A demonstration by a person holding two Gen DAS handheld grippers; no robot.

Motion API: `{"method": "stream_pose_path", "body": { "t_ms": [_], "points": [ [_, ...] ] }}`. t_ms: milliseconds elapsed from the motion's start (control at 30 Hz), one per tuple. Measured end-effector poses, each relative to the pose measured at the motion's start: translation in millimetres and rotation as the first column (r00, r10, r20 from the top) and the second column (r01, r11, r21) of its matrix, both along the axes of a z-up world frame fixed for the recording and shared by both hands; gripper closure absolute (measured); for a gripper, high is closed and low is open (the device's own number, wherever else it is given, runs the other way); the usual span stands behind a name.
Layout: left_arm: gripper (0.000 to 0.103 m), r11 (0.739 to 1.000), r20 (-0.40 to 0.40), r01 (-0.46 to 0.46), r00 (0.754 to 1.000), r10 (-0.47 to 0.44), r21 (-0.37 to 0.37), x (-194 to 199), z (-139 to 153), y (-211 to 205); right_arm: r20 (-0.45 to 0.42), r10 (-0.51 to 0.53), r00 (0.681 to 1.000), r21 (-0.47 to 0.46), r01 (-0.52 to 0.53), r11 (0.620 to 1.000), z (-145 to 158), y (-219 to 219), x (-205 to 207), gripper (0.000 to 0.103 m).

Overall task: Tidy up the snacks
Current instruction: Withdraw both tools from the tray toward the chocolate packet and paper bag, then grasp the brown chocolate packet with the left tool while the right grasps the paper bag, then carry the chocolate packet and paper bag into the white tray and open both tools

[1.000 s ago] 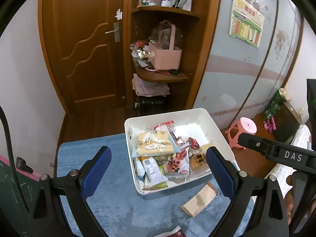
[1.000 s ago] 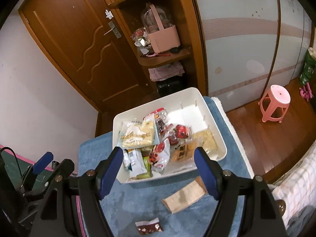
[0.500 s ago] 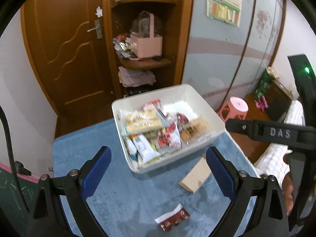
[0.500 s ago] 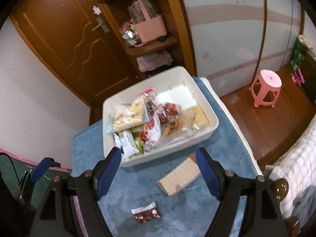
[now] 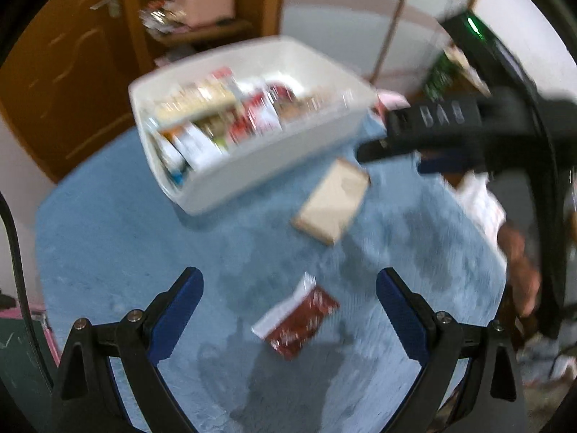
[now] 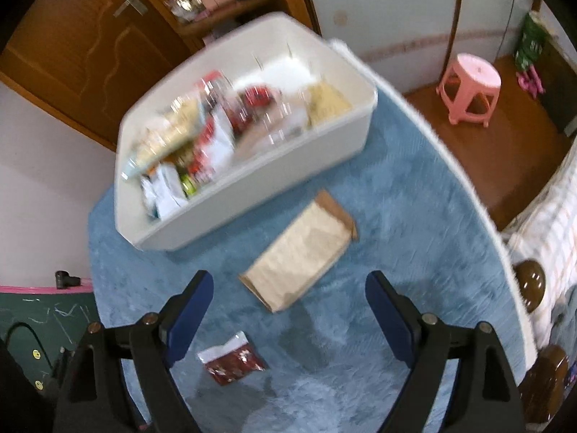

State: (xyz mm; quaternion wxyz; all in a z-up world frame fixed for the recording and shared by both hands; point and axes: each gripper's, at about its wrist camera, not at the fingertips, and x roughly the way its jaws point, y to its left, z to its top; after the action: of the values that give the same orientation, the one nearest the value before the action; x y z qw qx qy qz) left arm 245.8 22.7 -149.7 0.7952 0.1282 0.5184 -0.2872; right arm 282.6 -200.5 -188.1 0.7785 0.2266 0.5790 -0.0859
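Observation:
A white bin (image 5: 259,166) full of snack packets stands on a blue cloth; it also shows in the right wrist view (image 6: 252,187). A tan paper packet (image 5: 331,205) lies in front of it, seen too in the right wrist view (image 6: 303,252). A dark red snack packet (image 5: 297,315) lies nearer, also in the right wrist view (image 6: 232,359). My left gripper (image 5: 288,310) is open and empty, above the red packet. My right gripper (image 6: 288,314) is open and empty, just short of the tan packet. The right tool's body (image 5: 450,126) shows at the right of the left wrist view.
The blue cloth (image 6: 378,216) covers a table whose right edge drops to a wooden floor with a pink stool (image 6: 468,86). A wooden door (image 6: 90,36) and a shelf with a pink basket (image 5: 205,0) stand behind the bin. A checked fabric (image 6: 555,216) lies at right.
Both grippers have dropped and tilted down toward the cloth. The bin has slid up in both views, and the tan and red packets now sit nearer the fingers. Both stay open.

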Motion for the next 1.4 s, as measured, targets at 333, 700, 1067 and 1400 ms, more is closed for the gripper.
{"method": "stream_pose_path", "body": {
  "t_ms": [333, 700, 1067, 1400],
  "points": [
    [0.007, 0.980, -0.042, 0.122, 0.992, -0.117, 0.158, -11.4, -72.9, -19.6, -0.106, -0.054, 0.993, 0.046, 0.060, 0.997, -53.7, -5.6, -1.8, 0.016],
    [0.033, 0.971, -0.105, -0.172, 0.976, 0.190, 0.167, 28.3, -99.3, 0.3, -0.131, -0.102, 0.986, 0.022, 0.106, 0.994, -76.7, -1.2, 19.9, 0.016],
    [0.038, 0.932, -0.221, -0.355, 0.905, 0.364, 0.080, 24.1, -104.0, 27.7, -0.183, -0.191, 0.964, -0.165, 0.161, 0.973, -96.4, 22.6, 42.8, 0.012],
    [0.036, 0.917, -0.231, -0.392, 0.888, 0.399, 0.077, 15.1, -108.2, 34.8, -0.142, -0.068, 0.988, -0.215, 0.037, 0.976, -87.4, 31.5, 6.7, 0.030]
  ]
}}
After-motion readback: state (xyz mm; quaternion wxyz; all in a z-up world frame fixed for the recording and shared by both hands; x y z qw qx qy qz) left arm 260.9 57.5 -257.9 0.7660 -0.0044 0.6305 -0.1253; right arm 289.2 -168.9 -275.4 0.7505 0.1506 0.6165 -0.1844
